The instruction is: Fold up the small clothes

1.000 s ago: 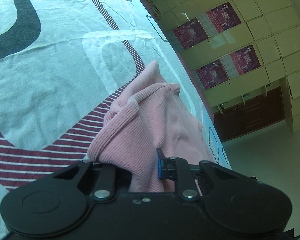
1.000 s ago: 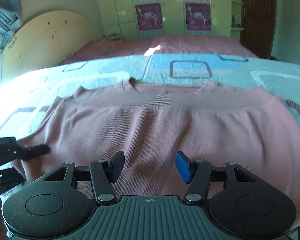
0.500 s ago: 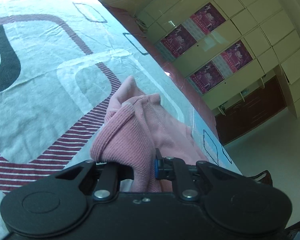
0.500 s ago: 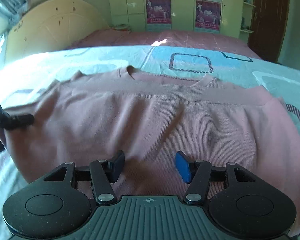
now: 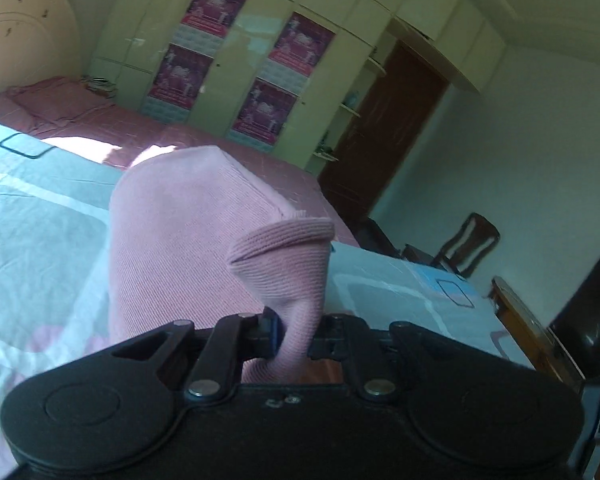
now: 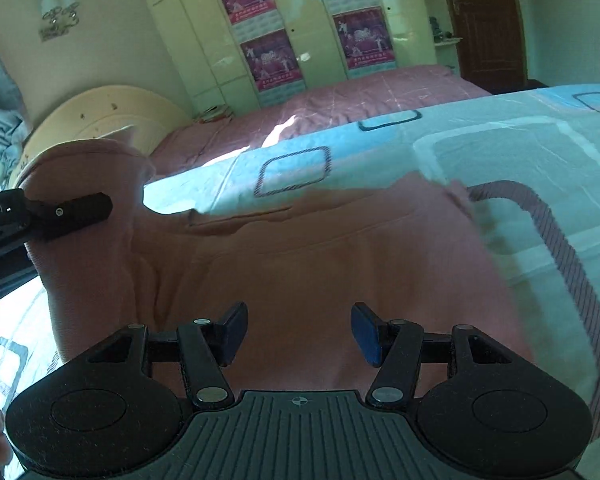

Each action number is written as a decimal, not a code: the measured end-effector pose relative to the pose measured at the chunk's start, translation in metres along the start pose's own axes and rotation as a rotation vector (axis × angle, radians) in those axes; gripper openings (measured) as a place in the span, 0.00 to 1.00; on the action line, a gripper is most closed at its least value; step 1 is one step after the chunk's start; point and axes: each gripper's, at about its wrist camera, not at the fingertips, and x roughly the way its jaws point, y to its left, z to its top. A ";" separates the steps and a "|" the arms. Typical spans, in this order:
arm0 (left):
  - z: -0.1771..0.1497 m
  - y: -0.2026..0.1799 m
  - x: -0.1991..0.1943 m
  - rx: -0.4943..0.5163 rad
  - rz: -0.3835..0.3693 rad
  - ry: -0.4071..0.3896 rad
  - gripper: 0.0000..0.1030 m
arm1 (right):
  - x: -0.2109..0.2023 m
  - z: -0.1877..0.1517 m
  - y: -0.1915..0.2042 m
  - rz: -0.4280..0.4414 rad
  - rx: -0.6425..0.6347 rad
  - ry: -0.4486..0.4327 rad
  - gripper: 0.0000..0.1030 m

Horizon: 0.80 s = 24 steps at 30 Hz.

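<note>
A pink knit sweater (image 6: 320,260) lies spread on the patterned bedsheet (image 6: 500,148). My left gripper (image 5: 296,332) is shut on its ribbed cuff (image 5: 284,248), and that side of the sweater (image 5: 172,240) hangs lifted off the sheet. In the right wrist view the left gripper's fingers (image 6: 72,210) hold the raised fabric at the far left. My right gripper (image 6: 298,332) hovers over the sweater's near middle. It is open, with nothing between its pads.
A pink bedspread (image 6: 360,100) covers the far part of the bed below a cream headboard (image 6: 100,116). A wardrobe with posters (image 5: 236,60) and a brown door (image 5: 384,136) stand behind. A wooden chair (image 5: 468,244) is past the bed's right edge.
My left gripper rose and rolled upright, carrying the cuff up and over toward the sweater's middle. The right gripper's view swung, with the sweater now lower left; its jaws kept the same gap.
</note>
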 end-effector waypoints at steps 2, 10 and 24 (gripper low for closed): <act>-0.018 -0.022 0.016 0.042 -0.039 0.049 0.11 | -0.013 0.002 -0.021 -0.030 0.034 -0.013 0.55; -0.096 -0.048 0.043 0.208 -0.054 0.309 0.25 | -0.051 0.010 -0.071 -0.014 0.126 -0.047 0.56; -0.051 0.014 -0.031 0.146 0.192 0.137 0.54 | 0.021 0.009 -0.051 0.133 0.158 0.140 0.55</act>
